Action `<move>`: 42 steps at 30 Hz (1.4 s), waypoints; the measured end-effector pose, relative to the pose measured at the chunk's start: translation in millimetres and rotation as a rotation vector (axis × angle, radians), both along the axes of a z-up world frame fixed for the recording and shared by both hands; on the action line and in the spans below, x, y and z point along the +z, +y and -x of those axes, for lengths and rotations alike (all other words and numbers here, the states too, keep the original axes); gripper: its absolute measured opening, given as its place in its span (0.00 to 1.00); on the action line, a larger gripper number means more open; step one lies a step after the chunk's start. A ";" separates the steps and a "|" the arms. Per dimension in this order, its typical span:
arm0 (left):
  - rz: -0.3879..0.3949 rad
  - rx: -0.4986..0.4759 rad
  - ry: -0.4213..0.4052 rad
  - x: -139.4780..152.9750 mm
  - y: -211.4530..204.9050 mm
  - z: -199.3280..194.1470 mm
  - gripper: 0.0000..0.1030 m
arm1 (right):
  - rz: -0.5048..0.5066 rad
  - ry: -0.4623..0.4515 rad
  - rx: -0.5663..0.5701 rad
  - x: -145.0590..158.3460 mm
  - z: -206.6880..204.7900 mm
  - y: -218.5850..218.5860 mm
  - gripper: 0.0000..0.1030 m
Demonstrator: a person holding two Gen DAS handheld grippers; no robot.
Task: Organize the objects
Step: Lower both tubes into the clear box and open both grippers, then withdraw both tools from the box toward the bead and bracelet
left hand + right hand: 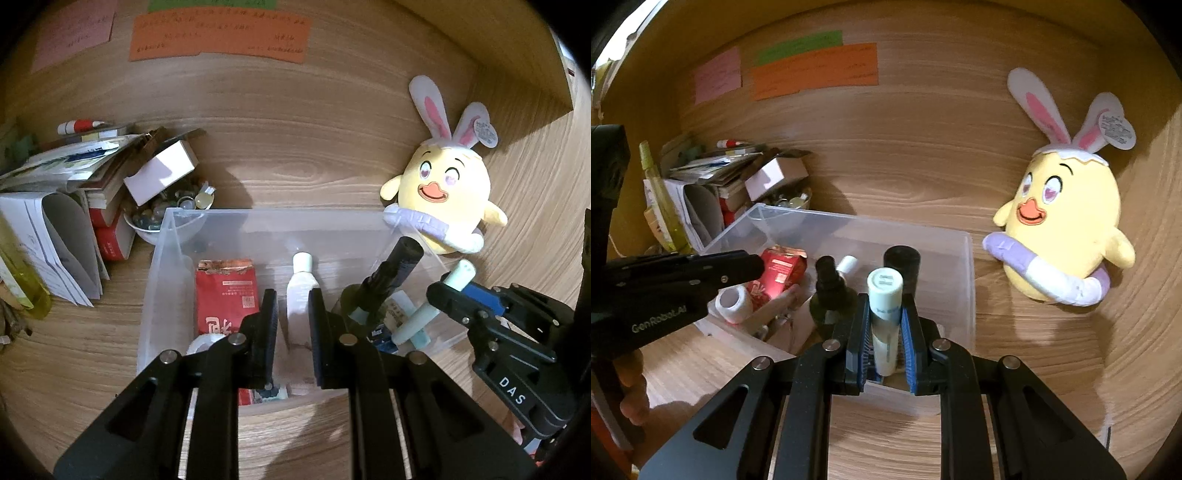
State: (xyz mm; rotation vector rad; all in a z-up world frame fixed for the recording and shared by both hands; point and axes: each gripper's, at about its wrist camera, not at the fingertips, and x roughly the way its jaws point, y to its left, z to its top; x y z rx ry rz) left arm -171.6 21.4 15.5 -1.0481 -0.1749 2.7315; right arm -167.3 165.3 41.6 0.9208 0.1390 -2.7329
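Note:
A clear plastic bin (258,212) (967,280) stands on the wooden desk. In it lie a red packet (225,295) (779,273), a white tube (301,280), a white tape roll (733,302) and a dark bottle (391,273) (831,291). My left gripper (293,295) (759,264) hovers shut and empty over the bin's left half, with the white tube showing below its narrow gap. My right gripper (885,306) (439,291) is shut on a pale green tube (884,288) (421,317), cap forward, over the bin's near right edge.
A yellow chick plush (443,192) (1067,229) with rabbit ears leans against the back panel to the right of the bin. To the left are stacked books and papers (74,177), a white box (162,173), a bowl of glass pebbles (162,218) and a yellow-green bottle (661,192).

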 end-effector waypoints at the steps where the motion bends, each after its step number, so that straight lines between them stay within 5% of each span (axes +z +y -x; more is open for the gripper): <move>1: -0.001 -0.001 0.000 0.1 0.2 0.0 0.14 | 0.001 -0.002 0.004 0.2 0.0 -0.4 0.14; 4: 0.000 -0.006 -0.001 1.0 1.1 -1.5 0.14 | 0.014 -0.018 0.023 0.1 0.6 -1.7 0.16; 7: 0.005 -0.015 0.004 3.8 3.1 -5.4 0.15 | 0.038 -0.022 0.031 2.3 -1.0 0.0 0.30; 14: 0.030 -0.015 0.059 18.8 7.1 -26.7 0.44 | 0.077 0.022 0.046 15.9 -13.6 2.8 0.57; 26: 0.063 0.013 0.142 39.8 0.1 -69.1 0.82 | 0.105 0.068 0.056 29.9 -43.0 7.7 0.74; 42: 0.101 -0.024 -0.013 -11.8 -1.5 -96.9 0.86 | 0.090 0.008 0.072 2.2 -79.4 17.7 0.77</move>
